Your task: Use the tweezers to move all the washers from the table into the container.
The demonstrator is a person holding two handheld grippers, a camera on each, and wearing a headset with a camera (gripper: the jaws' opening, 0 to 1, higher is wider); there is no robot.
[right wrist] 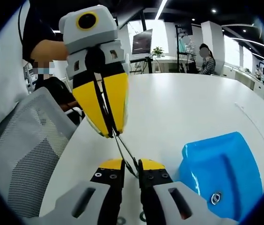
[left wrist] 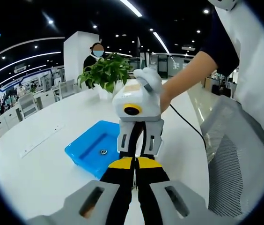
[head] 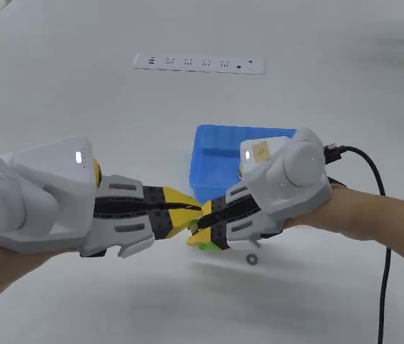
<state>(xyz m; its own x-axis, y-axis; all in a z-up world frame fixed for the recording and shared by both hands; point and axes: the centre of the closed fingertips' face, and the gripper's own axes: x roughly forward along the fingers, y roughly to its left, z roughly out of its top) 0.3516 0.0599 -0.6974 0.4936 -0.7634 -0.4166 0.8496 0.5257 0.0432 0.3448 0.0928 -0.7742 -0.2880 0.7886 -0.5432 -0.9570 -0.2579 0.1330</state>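
Two hand-held grippers meet tip to tip over the white table [head: 80,93], just in front of the blue container [head: 205,188]. From my seat at the remote feed, the left hand-held gripper [head: 190,208] has its yellow jaws pressed together on the tweezers [right wrist: 125,154]. The thin prongs slant down from it into the narrow gap between the jaws of the right hand-held gripper [right wrist: 131,165]. Those jaws stand only slightly apart, and I cannot tell whether they actually pinch the tweezers. One washer [head: 251,259] lies on the table just below the right hand-held gripper, near the container's front corner. Another washer [left wrist: 103,152] sits on the container floor. A white power strip [head: 198,63] lies well beyond, at the far side of the table. A black cable [head: 374,179] trails off to the right.
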